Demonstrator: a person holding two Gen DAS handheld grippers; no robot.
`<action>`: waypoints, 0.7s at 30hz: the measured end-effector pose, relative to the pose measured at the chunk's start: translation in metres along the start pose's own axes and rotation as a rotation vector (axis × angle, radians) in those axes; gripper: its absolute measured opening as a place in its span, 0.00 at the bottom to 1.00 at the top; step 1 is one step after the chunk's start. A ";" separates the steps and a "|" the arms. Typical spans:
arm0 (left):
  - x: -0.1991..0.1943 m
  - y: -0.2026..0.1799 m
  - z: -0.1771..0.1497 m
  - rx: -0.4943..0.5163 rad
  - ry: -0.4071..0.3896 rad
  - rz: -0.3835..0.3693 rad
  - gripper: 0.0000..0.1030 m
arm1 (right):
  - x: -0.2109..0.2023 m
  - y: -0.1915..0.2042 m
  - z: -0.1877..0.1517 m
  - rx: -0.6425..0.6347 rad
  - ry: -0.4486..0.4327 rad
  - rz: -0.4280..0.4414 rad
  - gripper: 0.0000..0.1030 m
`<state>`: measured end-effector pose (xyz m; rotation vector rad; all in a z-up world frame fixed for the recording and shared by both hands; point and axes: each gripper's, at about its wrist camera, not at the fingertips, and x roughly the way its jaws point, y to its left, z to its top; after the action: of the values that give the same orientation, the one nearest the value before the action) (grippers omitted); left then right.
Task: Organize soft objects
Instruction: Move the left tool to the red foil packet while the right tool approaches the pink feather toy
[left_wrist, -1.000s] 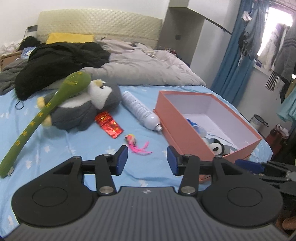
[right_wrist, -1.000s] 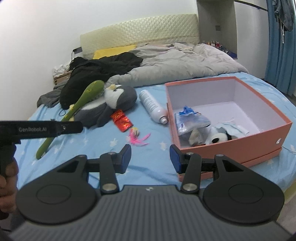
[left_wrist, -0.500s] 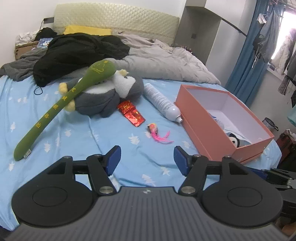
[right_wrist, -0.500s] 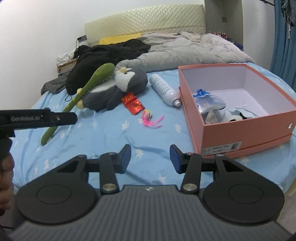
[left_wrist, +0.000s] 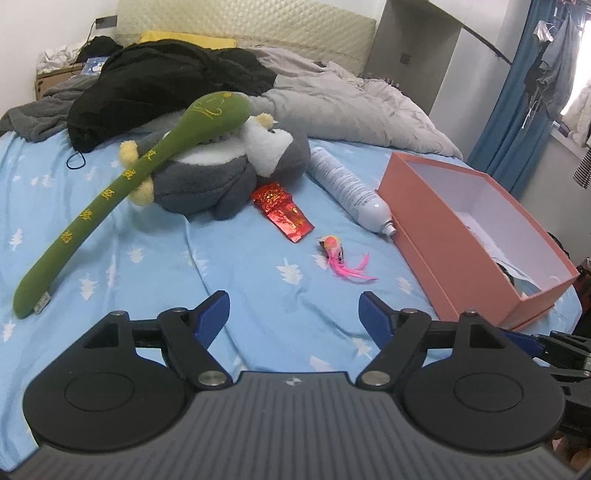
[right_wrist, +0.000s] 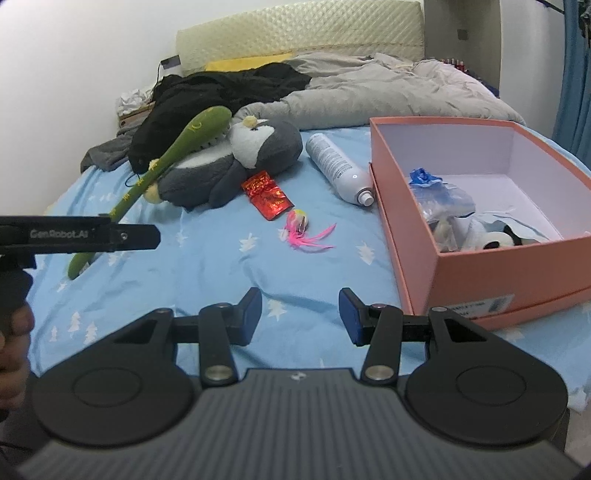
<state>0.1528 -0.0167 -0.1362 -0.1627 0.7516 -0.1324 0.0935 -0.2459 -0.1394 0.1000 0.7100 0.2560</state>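
Note:
A grey and white penguin plush (left_wrist: 225, 173) (right_wrist: 229, 166) lies on the blue bed sheet with a long green plush stick (left_wrist: 122, 192) (right_wrist: 162, 162) leaning across it. A pink feather toy (left_wrist: 340, 258) (right_wrist: 303, 232) lies in front. An orange box (left_wrist: 476, 236) (right_wrist: 480, 266) on the right holds a panda plush (right_wrist: 498, 238) and a blue-tied bag (right_wrist: 439, 195). My left gripper (left_wrist: 293, 317) is open and empty, low over the sheet short of the feather toy. My right gripper (right_wrist: 300, 314) is open and empty, left of the box's near corner.
A white spray bottle (left_wrist: 347, 192) (right_wrist: 338, 168) lies beside the box, with a red foil packet (left_wrist: 284, 212) (right_wrist: 267, 195) left of it. Black clothing (left_wrist: 159, 85) and a grey duvet (left_wrist: 347, 110) pile up at the back. Blue curtains (left_wrist: 517, 110) hang right.
Both grippers have drawn back and swung left, so the plush toys sit more central. The left gripper's jaws have opened wider. No object has moved.

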 end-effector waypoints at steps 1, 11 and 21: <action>0.007 0.002 0.002 -0.006 0.002 0.006 0.78 | 0.004 0.000 0.001 0.003 0.003 0.003 0.48; 0.060 0.023 0.013 -0.058 0.015 0.038 0.78 | 0.045 -0.003 0.015 -0.024 0.022 0.026 0.48; 0.124 0.036 0.030 -0.090 0.045 0.036 0.78 | 0.099 0.000 0.028 -0.016 0.040 0.034 0.48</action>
<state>0.2651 -0.0008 -0.2047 -0.2319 0.8049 -0.0679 0.1839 -0.2195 -0.1805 0.0917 0.7459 0.2967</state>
